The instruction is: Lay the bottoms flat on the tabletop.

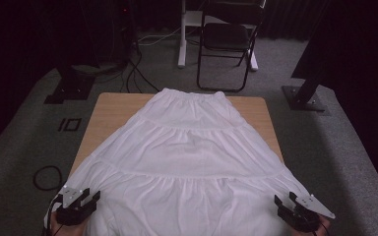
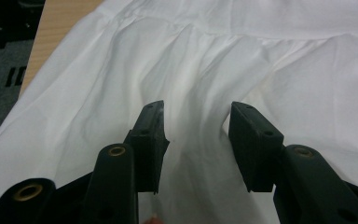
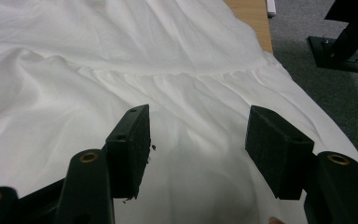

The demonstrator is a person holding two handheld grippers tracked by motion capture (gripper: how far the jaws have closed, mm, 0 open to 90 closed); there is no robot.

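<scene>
A: Where is the skirt?

B: The white skirt lies spread flat on the wooden table. Its waistband is at the far end. The wide bottom edge is near me and hangs over the sides of the table.

A: What about your left gripper?

B: My left gripper is at the near left corner of the skirt. Its jaws stand apart, with nothing pinched. White cloth lies just under them.

A: And the right one?

B: My right gripper is at the near right corner. Its jaws stand wide too, over the cloth, holding nothing.

A: Anything behind the table?

B: A black folding chair on the grey carpet.
</scene>
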